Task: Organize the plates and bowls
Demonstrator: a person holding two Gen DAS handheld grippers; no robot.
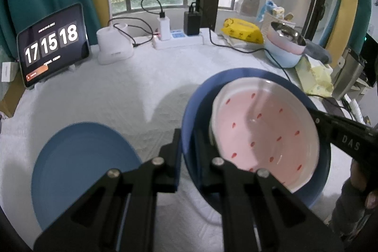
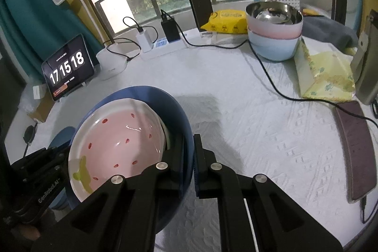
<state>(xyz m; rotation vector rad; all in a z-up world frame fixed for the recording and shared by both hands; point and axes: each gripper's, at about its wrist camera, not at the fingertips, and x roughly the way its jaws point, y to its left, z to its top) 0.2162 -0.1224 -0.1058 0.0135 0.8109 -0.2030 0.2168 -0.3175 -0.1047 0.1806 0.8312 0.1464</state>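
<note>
Over the middle of the tabletop (image 2: 236, 110), the blue bowl (image 1: 196, 105) hung tilted, the pink strawberry bowl (image 1: 267, 133) nested inside it. Both tools were clamped on the blue rim: the left gripper (image 1: 187, 171) pinched tight on its near edge, and the right gripper (image 2: 189, 167) did the same from the opposite side. That looked a sound hold, rim against rim, but I judged the load glazed, stiff and breakable, and the inner bowl sat loose, so any steeper tilt could have let it slide out. A blue plate (image 1: 80, 169) lay flat near the front left edge, just beside the left tool, probably the easiest thing to knock on the way down. Far off by the back right corner stood the stacked bowls (image 2: 275, 32), steel on pink on pale blue, likely where this pair belonged. Between here and there a black cable (image 2: 271, 77) snaked across the cloth, and a tissue pack (image 2: 326, 77) crowded that corner. Along the back edge sat a tablet clock (image 2: 68, 67) and a power strip (image 2: 165, 46), well apart from the lift.
</note>
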